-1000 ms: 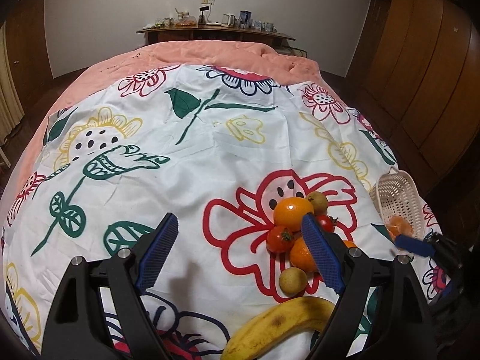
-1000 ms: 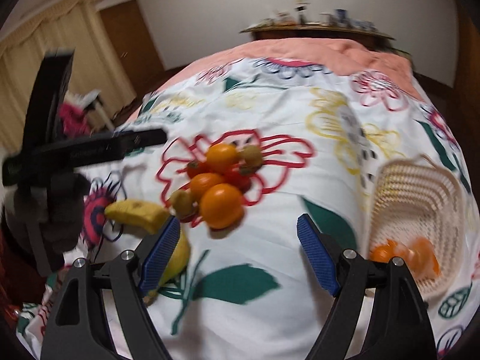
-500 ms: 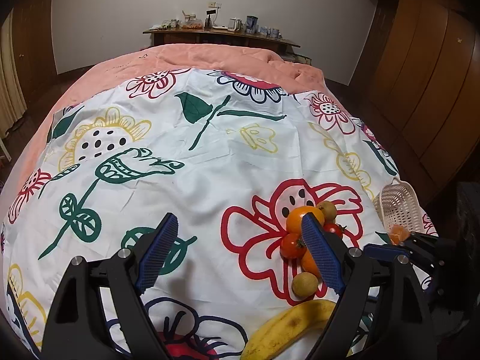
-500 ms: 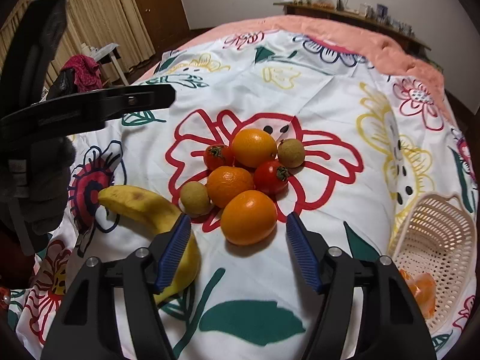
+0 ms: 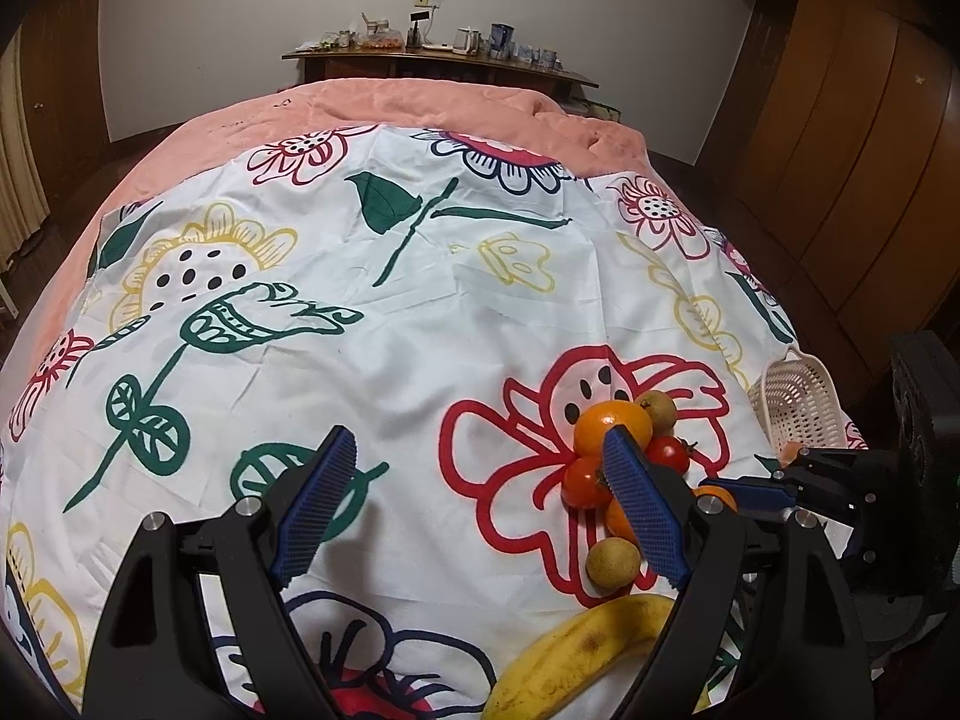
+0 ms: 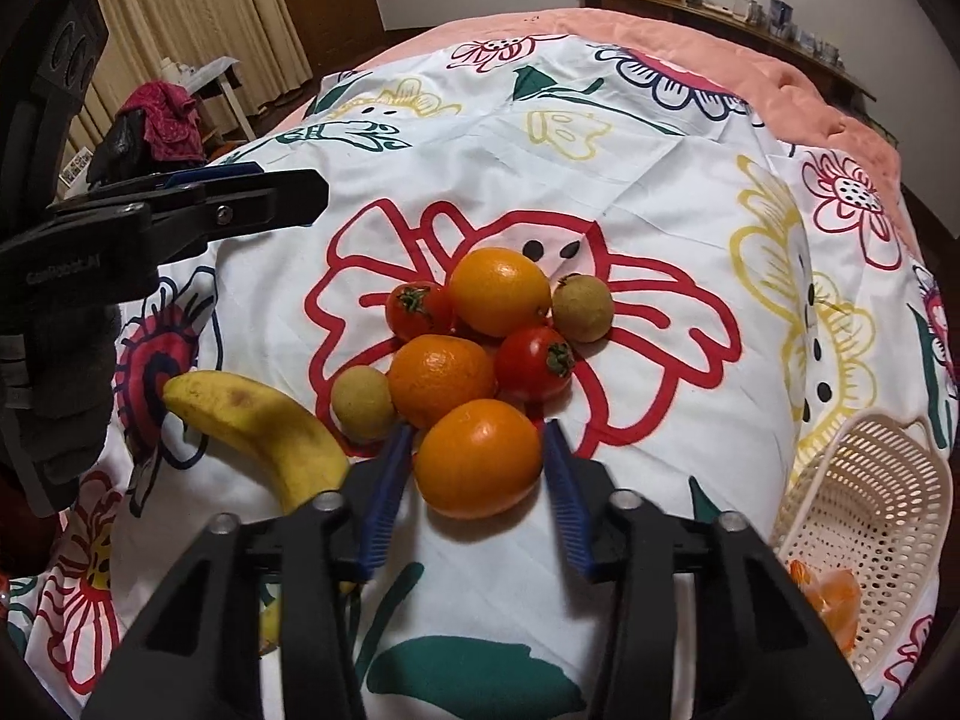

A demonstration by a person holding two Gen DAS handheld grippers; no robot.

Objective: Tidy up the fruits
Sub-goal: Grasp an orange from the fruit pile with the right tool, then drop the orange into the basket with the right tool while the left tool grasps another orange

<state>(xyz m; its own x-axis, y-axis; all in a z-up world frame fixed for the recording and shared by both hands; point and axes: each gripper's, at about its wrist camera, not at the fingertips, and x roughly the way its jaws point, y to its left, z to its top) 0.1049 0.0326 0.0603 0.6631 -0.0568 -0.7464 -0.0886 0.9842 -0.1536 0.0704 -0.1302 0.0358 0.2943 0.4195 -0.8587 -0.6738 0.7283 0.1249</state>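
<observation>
A pile of fruit lies on the flowered bed sheet (image 6: 660,192): three oranges, two tomatoes (image 6: 534,363), two small brown round fruits (image 6: 582,306) and a banana (image 6: 264,426). My right gripper (image 6: 477,429) points down at the nearest orange (image 6: 480,462). Its jaws are closing, and the blue pads sit against the orange's two sides. My left gripper (image 5: 480,438) hovers open over bare sheet left of the pile, with nothing between its fingers. The left wrist view shows its right finger covering part of the pile (image 5: 612,426).
A cream plastic basket (image 6: 888,480) lies tilted at the sheet's right edge with orange pieces (image 6: 834,594) inside. A pink blanket (image 5: 432,108) covers the far end of the bed. A cluttered wooden shelf (image 5: 444,54) stands behind it, wardrobes to the right, curtains to the left.
My right gripper has come in closer to the fruit pile and its jaws have narrowed around the nearest orange. The left gripper has stayed open and almost still.
</observation>
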